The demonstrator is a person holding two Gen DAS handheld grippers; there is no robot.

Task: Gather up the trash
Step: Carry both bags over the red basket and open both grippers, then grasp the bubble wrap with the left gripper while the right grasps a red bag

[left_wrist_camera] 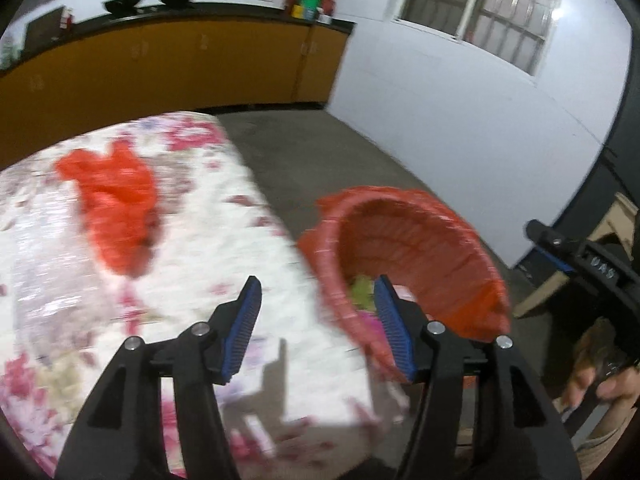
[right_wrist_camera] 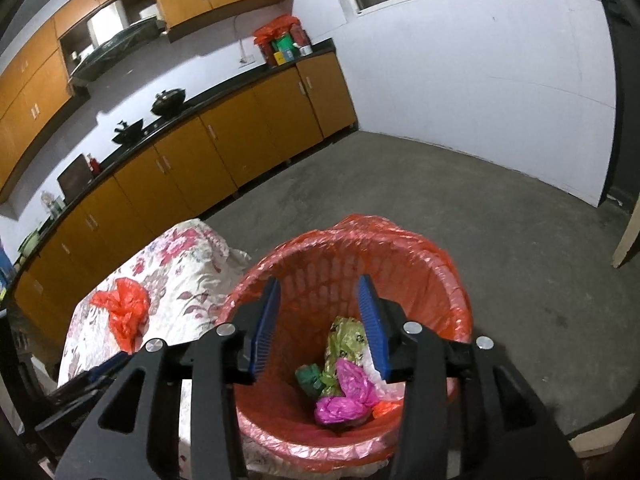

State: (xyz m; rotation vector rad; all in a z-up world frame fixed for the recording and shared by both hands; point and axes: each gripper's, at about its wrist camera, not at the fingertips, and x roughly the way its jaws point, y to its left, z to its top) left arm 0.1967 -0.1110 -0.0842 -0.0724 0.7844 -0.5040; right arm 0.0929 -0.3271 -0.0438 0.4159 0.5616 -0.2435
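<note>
A crumpled red plastic bag [left_wrist_camera: 112,204] lies on the floral-cloth table [left_wrist_camera: 192,264]; it also shows in the right wrist view [right_wrist_camera: 124,308]. A red bin lined with a red bag [left_wrist_camera: 416,256] stands beside the table's right edge. In the right wrist view the bin [right_wrist_camera: 348,320] holds pink [right_wrist_camera: 348,394], green and yellow-green crumpled bags. My left gripper [left_wrist_camera: 316,312] is open and empty above the table's edge, right of the red bag. My right gripper [right_wrist_camera: 320,320] is open and empty over the bin's mouth.
Orange cabinets with a dark counter [right_wrist_camera: 192,148] run along the far wall, with woks and boxes on top. Grey concrete floor [right_wrist_camera: 460,208] lies past the bin. A white wall and window are at right. The right hand and its gripper [left_wrist_camera: 592,280] show in the left wrist view.
</note>
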